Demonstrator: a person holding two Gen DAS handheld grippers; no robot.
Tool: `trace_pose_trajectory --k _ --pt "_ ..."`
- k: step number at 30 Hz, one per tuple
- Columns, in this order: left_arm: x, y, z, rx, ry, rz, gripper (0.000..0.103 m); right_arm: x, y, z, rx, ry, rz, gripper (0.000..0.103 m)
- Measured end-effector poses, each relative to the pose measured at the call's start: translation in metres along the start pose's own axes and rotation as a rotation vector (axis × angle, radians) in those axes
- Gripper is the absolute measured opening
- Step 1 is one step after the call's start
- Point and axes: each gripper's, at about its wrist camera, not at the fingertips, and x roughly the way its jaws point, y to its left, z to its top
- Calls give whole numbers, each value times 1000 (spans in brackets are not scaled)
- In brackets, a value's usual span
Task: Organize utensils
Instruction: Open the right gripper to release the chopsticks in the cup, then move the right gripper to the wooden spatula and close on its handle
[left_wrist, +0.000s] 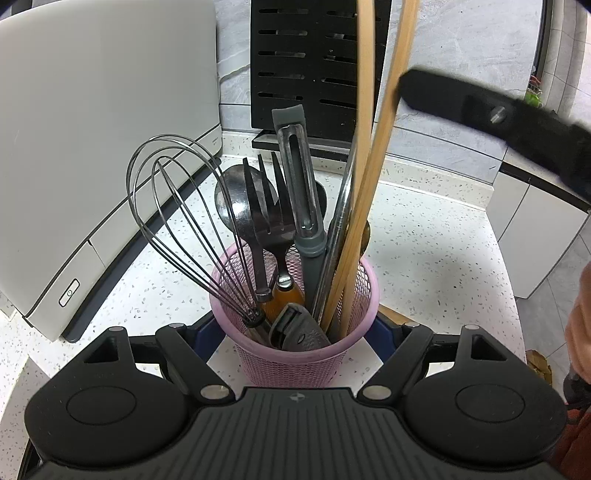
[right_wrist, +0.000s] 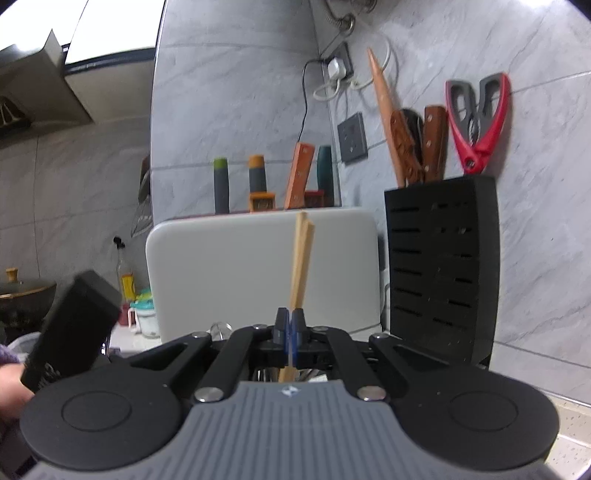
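the left claw (left_wrist: 295, 332) straddles the pink basket (left_wrist: 295, 354) on the tabletop (left_wrist: 424, 240), jaws wide; whether its pads press the mesh is hidden. the right claw (right_wrist: 290, 328) is clamped on the wooden chopsticks (right_wrist: 302, 258), whose lower ends stand in the basket. judged step: seating them; next calls for lowering, then letting go.

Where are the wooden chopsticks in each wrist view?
Left wrist: wooden chopsticks rise from the pink mesh basket, right of centre, running off the top edge.
Right wrist: centre, upright, pinched by the shut right tongs.
Shared landmark: black slotted knife block, behind the chopsticks in both.
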Motion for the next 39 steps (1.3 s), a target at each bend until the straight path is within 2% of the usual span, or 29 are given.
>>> trace_pose_trajectory --k 7,12,14,16,22,25,28,30,33,39 --pt "0 1 0 2 -2 -2 92 13 -1 -8 -15 103 -2 0" --pt "0 0 0 0 -3 -3 92 12 -4 -5 7 113 4 4" --pt "0 0 0 0 -3 -2 93 10 -6 -2 25 99 -2 15" --pt "0 0 0 -1 -4 -2 93 6 -10 3 43 66 -13 30" --pt "0 0 1 -3 -3 1 93 -9 -20 19 73 -31 -67 42" --pt "0 0 1 -6 -3 0 92 -14 -26 27 78 -70 -118 45" --pt "0 0 0 -13 -4 2 92 -13 -33 32 90 -67 -178 46" --pt "-1 0 0 -16 -3 2 92 -13 -36 32 105 -57 -187 51" --pt "0 0 0 -23 -3 10 92 -15 -34 32 87 -60 -202 51" --pt "2 8 1 -70 -14 55 91 -21 -34 37 107 -85 -168 51"
